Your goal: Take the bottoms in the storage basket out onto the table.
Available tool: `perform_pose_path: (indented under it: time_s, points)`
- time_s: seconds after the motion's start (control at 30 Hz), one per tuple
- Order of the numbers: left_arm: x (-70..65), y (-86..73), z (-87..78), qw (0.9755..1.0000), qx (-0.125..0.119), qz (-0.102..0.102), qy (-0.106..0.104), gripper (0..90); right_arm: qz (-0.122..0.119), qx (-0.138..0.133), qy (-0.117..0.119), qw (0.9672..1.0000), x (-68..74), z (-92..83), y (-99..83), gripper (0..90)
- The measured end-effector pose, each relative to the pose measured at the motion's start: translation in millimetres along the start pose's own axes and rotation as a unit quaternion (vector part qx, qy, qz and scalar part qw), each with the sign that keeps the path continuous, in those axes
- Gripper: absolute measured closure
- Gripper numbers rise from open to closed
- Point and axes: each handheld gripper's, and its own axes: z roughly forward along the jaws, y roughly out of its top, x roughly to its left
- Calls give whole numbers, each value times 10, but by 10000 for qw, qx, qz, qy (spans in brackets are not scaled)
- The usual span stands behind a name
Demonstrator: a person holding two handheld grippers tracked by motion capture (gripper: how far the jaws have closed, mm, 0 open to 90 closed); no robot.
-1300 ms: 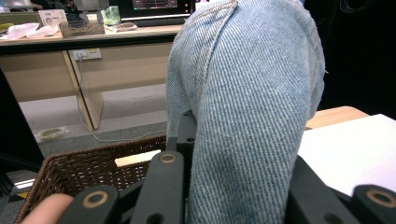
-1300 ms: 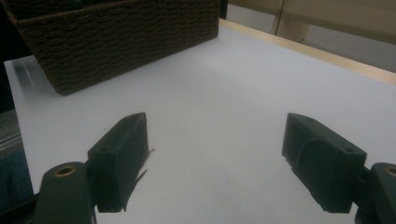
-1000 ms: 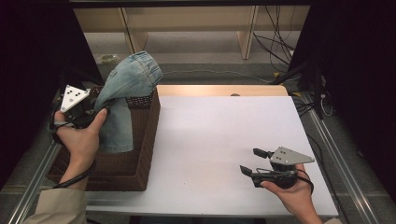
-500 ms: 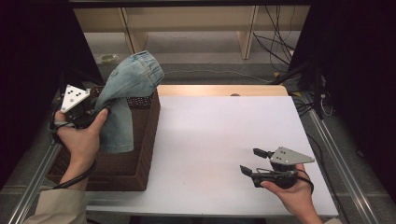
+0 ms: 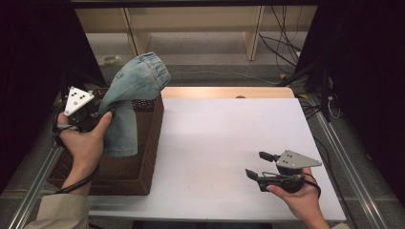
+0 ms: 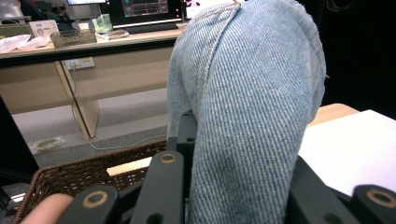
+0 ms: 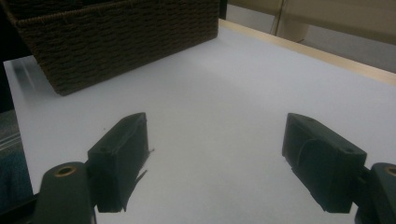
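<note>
High view, left half of the frame: one piece of pale blue denim clothing (image 5: 136, 90), soft and thick with a stitched seam, rises in a rounded hump above one dark brown woven basket (image 5: 148, 143), its lower end hanging down inside. The basket is rectangular, with a coarse wicker weave and straight walls, and sits on the left part of the desk (image 5: 229, 138), whose top is a smooth matte white sheet with a light wooden strip along the far edge. The left tool (image 5: 98, 117), black hard plastic with a grey three-cornered plate on top, is clamped on the denim at the centre left; in the left gripper view the ribbed twill cloth (image 6: 252, 116) bulges up between its two black jaws. At the lower right of the high view the right tool (image 5: 258, 164) rests just over the bare white surface, its two blocky black jaws spread wide with nothing between them. Two tools, one basket, one garment.
</note>
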Motion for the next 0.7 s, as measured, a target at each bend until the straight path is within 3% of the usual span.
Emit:
perform_pose_path:
  time_s: [0.7]
  points:
    - [-81,15,1,9998,-18,115,-130,741,-4,8,-3,10000,1,-1,0,238]
